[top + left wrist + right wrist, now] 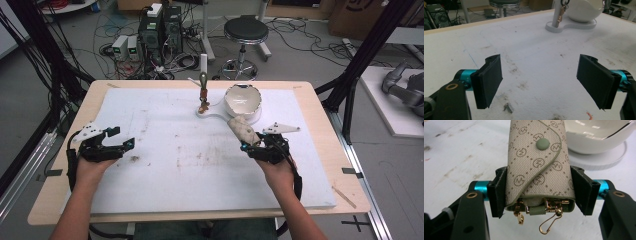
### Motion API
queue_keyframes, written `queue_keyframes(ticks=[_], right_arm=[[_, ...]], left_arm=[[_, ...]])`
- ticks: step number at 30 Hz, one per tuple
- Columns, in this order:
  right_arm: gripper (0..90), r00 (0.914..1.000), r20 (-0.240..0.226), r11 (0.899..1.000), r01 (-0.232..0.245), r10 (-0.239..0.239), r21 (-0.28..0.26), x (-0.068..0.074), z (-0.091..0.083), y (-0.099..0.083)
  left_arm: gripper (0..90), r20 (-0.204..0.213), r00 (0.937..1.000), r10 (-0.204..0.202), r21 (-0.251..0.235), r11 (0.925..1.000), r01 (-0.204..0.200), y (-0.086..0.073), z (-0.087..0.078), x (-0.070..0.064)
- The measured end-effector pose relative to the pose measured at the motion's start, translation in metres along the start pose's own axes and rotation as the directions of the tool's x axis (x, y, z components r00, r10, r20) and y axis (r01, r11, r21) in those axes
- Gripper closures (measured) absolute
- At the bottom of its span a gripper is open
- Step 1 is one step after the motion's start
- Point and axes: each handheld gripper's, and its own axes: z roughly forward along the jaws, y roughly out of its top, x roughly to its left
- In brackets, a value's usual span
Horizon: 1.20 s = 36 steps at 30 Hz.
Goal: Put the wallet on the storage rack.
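My right gripper point(248, 142) point(540, 190) is shut on a beige monogram key pouch point(242, 128) point(539, 167) with a green snap button; gold hooks hang from its near end between the jaws. The pouch points toward a white bowl point(243, 100) point(599, 137) point(584, 10) standing on a white stand base point(215, 116) point(571, 25). A post on that base carries a small gold key charm point(203, 95) point(561, 13). My left gripper point(121, 138) point(540, 80) is open at the table's left, jaws wide apart over the stained white mat point(165, 150), with nothing between them.
The white mat covers most of the wooden table point(60, 165). Beyond the far edge stand a black stool point(245, 31), computer boxes point(160, 30) and loose cables on the floor. Black frame posts point(360, 55) rise at the right and left sides.
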Motion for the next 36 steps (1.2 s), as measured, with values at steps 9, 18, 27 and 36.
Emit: queue_keyframes(ticks=[9, 18, 27, 36], right_arm=[[37.0, 0.9981, 0.052, 0.999, 0.034, -0.034, 0.001, -0.014, 0.005, 0.030], [36.9, 0.9960, 0.083, 0.999, 0.033, -0.034, 0.014, -0.028, 0.016, 0.059], [36.9, 0.9905, 0.125, 0.997, 0.048, -0.057, 0.068, -0.036, 0.035, 0.084], [36.8, 0.9839, 0.165, 0.990, 0.047, -0.069, 0.132, -0.044, 0.057, 0.091]], left_arm=[[20.5, 0.005, 0.9999, 0.013, 0.008, 0.9999, -0.013, 0.001, 0.003, -0.001], [20.5, 0.001, 0.9997, 0.025, 0.019, 0.9995, -0.025, 0.001, 0.004, -0.001], [20.5, 0.002, 0.9997, 0.026, 0.015, 0.9995, -0.026, 0.001, 0.004, 0.000], [20.5, 0.001, 0.9998, 0.021, 0.013, 0.9997, -0.021, 0.001, 0.004, 0.001]])
